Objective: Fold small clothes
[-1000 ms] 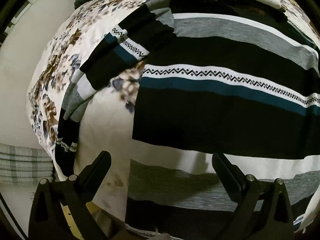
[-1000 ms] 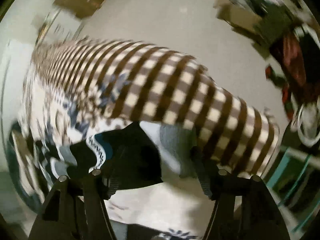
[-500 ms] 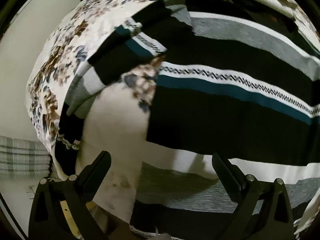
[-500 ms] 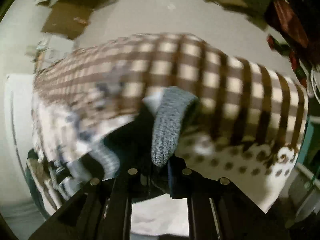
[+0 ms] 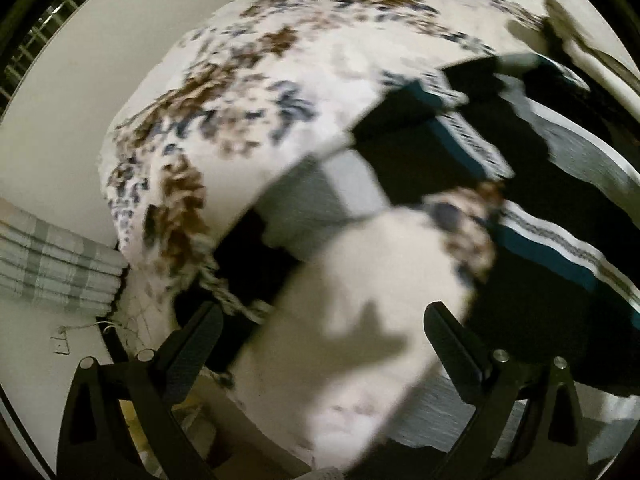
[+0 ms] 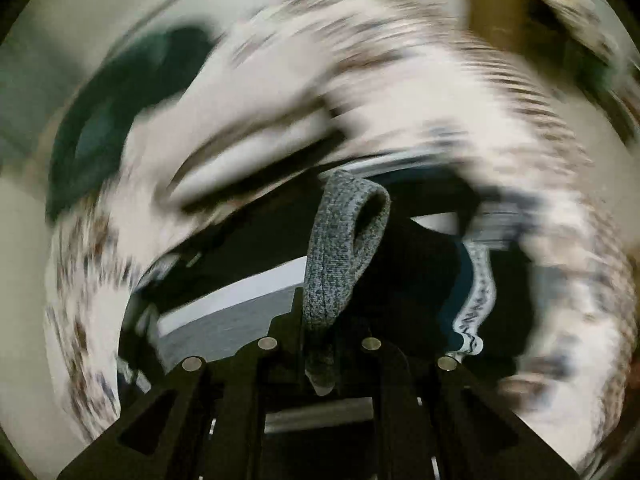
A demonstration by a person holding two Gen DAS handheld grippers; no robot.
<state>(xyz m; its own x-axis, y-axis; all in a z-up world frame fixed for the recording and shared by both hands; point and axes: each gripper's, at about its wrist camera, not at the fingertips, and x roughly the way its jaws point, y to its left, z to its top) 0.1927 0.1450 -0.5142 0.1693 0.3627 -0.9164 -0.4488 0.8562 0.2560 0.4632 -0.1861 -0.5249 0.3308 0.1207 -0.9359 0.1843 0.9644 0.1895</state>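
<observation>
While my right tongs (image 6: 325,356) stay clenched on the striped sweater's grey cuff (image 6: 340,248), its sleeve (image 5: 360,184) runs diagonally across the floral bedspread (image 5: 248,92), from lower left up to the body at right. My left tongs (image 5: 320,344) hang released above it.

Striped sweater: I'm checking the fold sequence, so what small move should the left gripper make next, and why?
Probably close the left gripper on the sleeve lying across the floral bedspread. Its jaws stand open and empty, while the right gripper is already shut on the grey cuff of the striped sweater.
</observation>
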